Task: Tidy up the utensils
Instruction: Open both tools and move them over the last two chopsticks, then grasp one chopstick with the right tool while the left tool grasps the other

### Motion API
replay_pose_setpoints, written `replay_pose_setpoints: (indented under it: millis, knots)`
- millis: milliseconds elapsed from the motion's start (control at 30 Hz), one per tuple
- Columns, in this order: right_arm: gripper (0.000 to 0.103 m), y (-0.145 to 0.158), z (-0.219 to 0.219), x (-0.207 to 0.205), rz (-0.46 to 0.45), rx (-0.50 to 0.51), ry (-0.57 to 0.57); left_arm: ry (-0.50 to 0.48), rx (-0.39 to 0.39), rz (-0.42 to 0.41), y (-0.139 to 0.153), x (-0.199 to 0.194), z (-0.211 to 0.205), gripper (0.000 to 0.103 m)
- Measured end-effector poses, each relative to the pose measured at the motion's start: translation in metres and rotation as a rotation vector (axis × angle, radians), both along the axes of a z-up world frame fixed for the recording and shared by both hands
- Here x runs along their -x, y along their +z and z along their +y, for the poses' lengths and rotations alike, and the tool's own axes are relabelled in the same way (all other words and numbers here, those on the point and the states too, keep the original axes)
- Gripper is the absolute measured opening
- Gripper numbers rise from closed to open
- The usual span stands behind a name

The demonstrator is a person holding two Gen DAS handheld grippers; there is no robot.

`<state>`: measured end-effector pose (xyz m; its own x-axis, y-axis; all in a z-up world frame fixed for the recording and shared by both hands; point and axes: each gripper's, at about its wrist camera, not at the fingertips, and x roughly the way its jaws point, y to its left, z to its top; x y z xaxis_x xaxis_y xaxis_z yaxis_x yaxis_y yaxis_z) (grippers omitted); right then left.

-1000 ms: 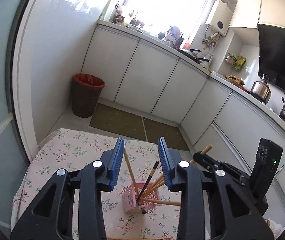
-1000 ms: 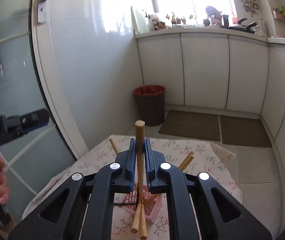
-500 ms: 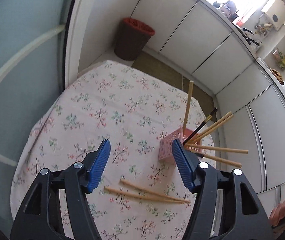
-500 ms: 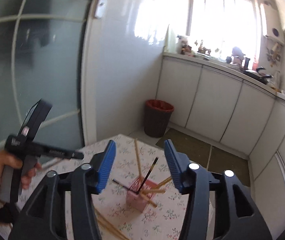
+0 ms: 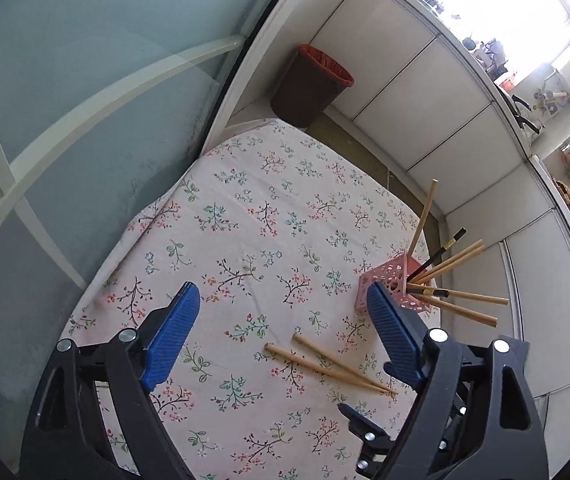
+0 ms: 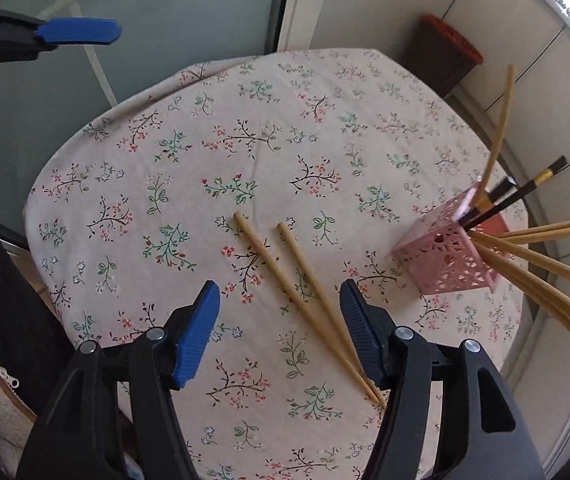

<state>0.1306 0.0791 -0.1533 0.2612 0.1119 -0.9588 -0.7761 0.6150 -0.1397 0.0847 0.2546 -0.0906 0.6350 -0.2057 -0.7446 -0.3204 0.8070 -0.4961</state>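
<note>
Left wrist view: the left gripper [image 5: 281, 320] hangs over a table [image 5: 245, 208] with a floral cloth. Its jaws stand wide apart and have just been opening; nothing is between the blue pads, only bare cloth. A pair of chopsticks [image 5: 331, 364] lies flat on the cloth to the near right, tips converging toward the right finger, touching no pad. A pink holder [image 5: 387, 276] stands near the right edge of the table, partly hidden behind the right finger. Wooden and black sticks [image 5: 451, 264] fan out of it, leaning right and past the table edge (one pale stick leans the other way, up toward the far side). A brown bin [image 5: 309, 88] stands on the floor beyond the far edge, beside white cabinets [image 5: 425, 100].

Right wrist view: the right gripper [image 6: 281, 308] points steeply down at the table [image 6: 165, 140]. Its jaws are well apart and have just been opening; they grip nothing. The chopsticks [image 6: 301, 284] lie on the cloth between the two fingers, far ends spread, near ends meeting by the right finger; whether that finger touches them I cannot tell. The holder [image 6: 445, 260] stands to the right, tilted in this view, sticks [image 6: 537, 268] splayed rightward. The left gripper's blue pad [image 6: 79, 32] shows at the far left.
</note>
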Motion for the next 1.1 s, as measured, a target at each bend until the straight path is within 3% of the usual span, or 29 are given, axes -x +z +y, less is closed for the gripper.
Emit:
replay_pose_setpoints:
  millis: [67,167,300,567,667,800,867,967,1100]
  knots:
    - [0.073,-0.017,0.011,-0.008,0.036,0.05,0.021,-0.005,0.032,0.003,-0.002,0.0,0.005,0.081]
    - [0.073,-0.041,0.026,-0.023,0.075,0.13,0.03,-0.012,0.028,-0.011,0.0,0.001,0.008,0.082]
    - [0.073,-0.05,0.037,-0.041,0.067,0.146,0.001,-0.018,0.052,-0.024,-0.001,0.001,0.015,0.082]
    - [0.053,-0.078,0.051,-0.058,0.048,0.272,0.01,-0.031,0.083,-0.04,-0.001,0.001,0.02,0.082]
    - [0.052,-0.092,0.051,-0.056,0.106,0.303,0.013,-0.039,0.086,-0.048,0.001,0.002,0.019,0.082]
    - [0.05,-0.091,0.043,-0.059,0.174,0.263,-0.02,-0.037,0.09,-0.044,0.0,0.002,0.019,0.082]
    - [0.019,-0.09,0.039,-0.058,0.228,0.203,-0.044,-0.036,0.096,-0.029,-0.003,0.001,0.019,0.082]
    - [0.012,-0.089,0.036,-0.045,0.188,0.17,-0.063,-0.036,0.082,0.033,-0.015,-0.005,0.015,0.082]
    - [0.008,-0.085,0.013,-0.034,0.223,0.084,-0.215,-0.039,0.151,0.138,-0.041,-0.009,0.012,0.082]
